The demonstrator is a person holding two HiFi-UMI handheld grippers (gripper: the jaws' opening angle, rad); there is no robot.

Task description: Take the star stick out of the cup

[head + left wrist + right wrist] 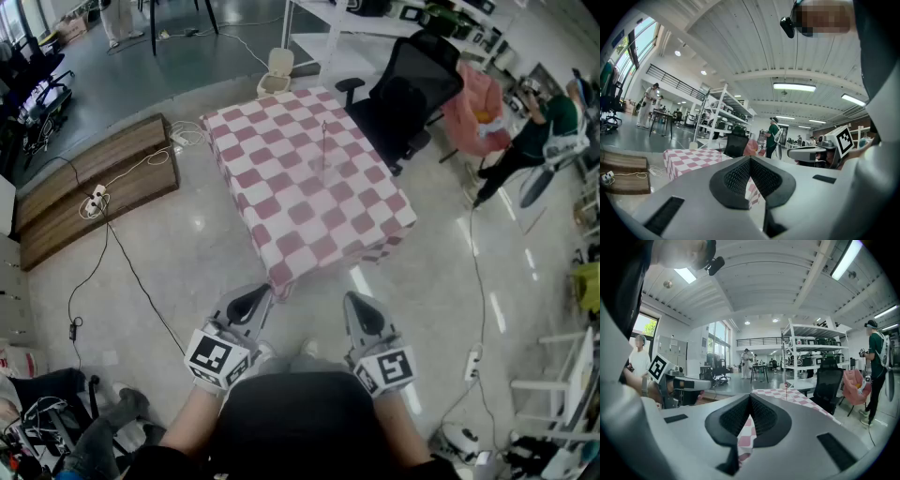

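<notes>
The star stick [324, 141] stands upright as a thin line near the far middle of the pink-and-white checked table [281, 187]. The clear cup around its base is too faint to make out. In the right gripper view the stick [786, 386] shows small and far off, with a red tip. My left gripper [251, 302] and right gripper [362, 309] hang close to my body, well short of the table's near corner. Both are shut with nothing between the pads [740, 176] [761, 413]. The right gripper also shows at the side of the left gripper view [806, 152].
A black office chair [408, 84] stands at the table's far right, with a pink cloth [478, 108] beside it. A person in green [539, 131] is further right. Wooden boards [94, 187] and cables [122, 253] lie on the floor to the left. White shelving [328, 28] stands behind.
</notes>
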